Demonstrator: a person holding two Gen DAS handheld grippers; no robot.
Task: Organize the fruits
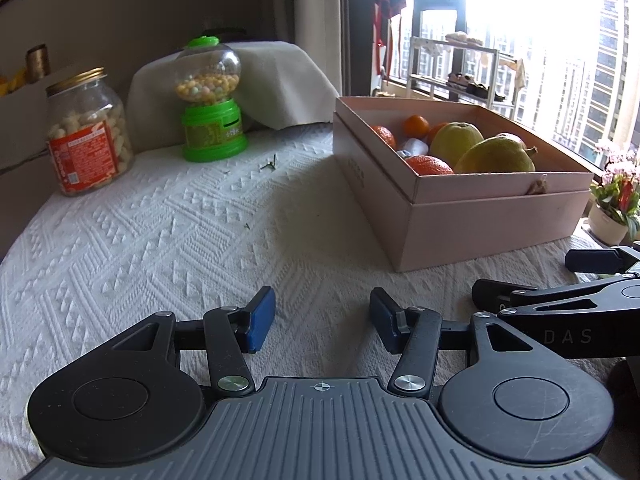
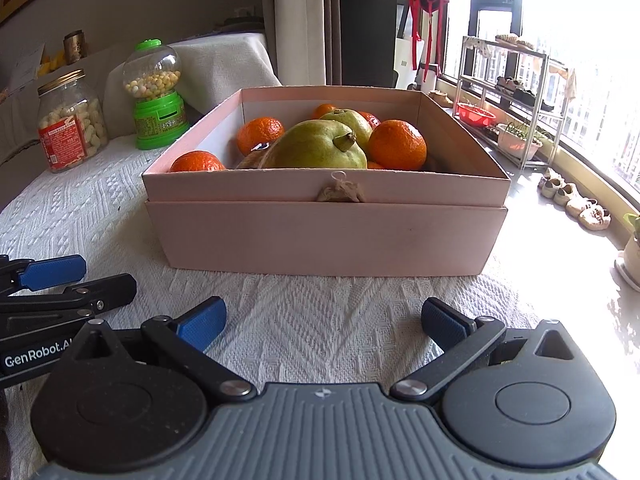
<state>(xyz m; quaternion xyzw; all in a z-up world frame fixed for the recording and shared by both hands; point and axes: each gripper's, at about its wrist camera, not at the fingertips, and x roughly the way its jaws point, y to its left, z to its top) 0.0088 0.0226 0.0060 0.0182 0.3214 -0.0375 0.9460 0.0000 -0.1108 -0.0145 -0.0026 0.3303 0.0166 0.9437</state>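
A pink cardboard box [image 2: 320,236] stands on the white textured tablecloth [image 2: 320,320], straight ahead in the right wrist view. Inside it lie two green pear-like fruits [image 2: 316,150] and several oranges [image 2: 396,146]. My right gripper [image 2: 324,320] is open just in front of the box's near wall, with nothing between its blue pads. To its left, my left gripper [image 1: 322,312] is open over bare cloth and holds nothing. The box [image 1: 480,232] lies ahead and to the right in the left wrist view. Each gripper shows in the other's view: right gripper [image 1: 522,275], left gripper [image 2: 108,274].
A glass snack jar with a red label [image 1: 86,136] and a green candy dispenser [image 1: 210,104] stand at the far left. Behind them sits a cloth-draped object [image 1: 280,80]. A flower pot [image 1: 612,208] stands past the table's right edge by the window.
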